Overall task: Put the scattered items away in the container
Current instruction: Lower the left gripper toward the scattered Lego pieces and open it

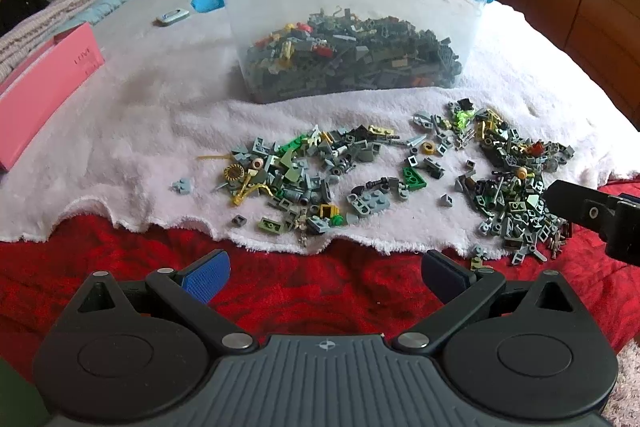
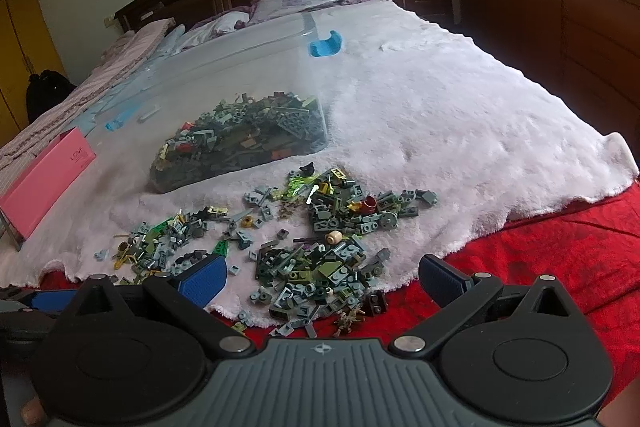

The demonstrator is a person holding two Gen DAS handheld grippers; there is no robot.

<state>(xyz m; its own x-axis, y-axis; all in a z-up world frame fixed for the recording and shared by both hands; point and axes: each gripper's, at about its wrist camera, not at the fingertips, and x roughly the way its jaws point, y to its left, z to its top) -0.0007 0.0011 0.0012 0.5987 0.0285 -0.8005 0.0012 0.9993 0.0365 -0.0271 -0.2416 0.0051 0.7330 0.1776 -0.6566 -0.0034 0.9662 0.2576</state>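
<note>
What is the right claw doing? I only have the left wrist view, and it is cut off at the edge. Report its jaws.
Observer: The right claw stands wide open, with nothing between its fingers.
Operator: Now tell me what lies ahead of it.
Observer: The near edge of the scattered grey and green plastic toy bricks lies straight ahead. Its right pad shows against the red bedspread, off the pile.

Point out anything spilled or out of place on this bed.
Loose toy bricks lie scattered over the white fluffy blanket in front of the clear plastic bin, which already holds many more. A few pieces have strayed onto the red bedspread.
</note>
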